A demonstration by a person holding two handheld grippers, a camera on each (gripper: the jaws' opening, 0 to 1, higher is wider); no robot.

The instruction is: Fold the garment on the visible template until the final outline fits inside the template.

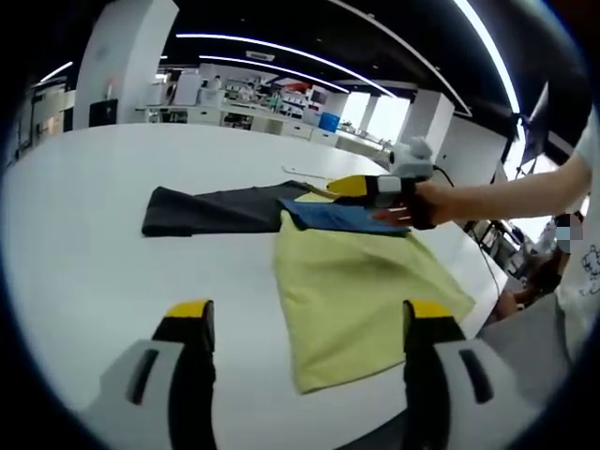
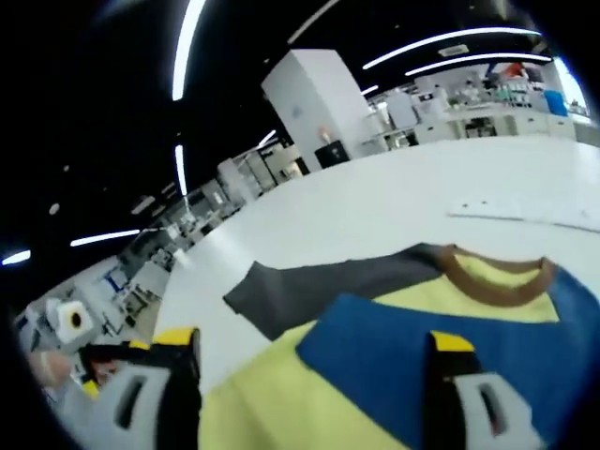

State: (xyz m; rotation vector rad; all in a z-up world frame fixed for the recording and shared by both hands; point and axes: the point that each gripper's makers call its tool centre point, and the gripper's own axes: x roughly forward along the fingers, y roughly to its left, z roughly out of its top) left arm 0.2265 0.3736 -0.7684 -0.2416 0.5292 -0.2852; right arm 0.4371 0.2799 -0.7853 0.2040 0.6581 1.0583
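The garment (image 1: pixel 366 300) lies flat on the white bench (image 1: pixel 84 244), yellow body nearest me, dark sleeve (image 1: pixel 216 211) spread left. My left fingers (image 1: pixel 309 323) stand wide, holding nothing. My right fingers (image 2: pixel 314 352) hover wide over the blue sleeve (image 2: pixel 422 361).

My left gripper (image 1: pixel 305 328) has two grey jaws with black inner faces and yellow caps at the tips. My right gripper (image 2: pixel 314 361) is built the same way: grey bodies, dark slots in them, yellow tips. Seen from the left gripper view, the right gripper carries a yellow nose, a black middle and a pale grey top. My forearm (image 1: pixel 506 199) is bare; at the frame's edge there is what may be a white printed top (image 1: pixel 583 253).
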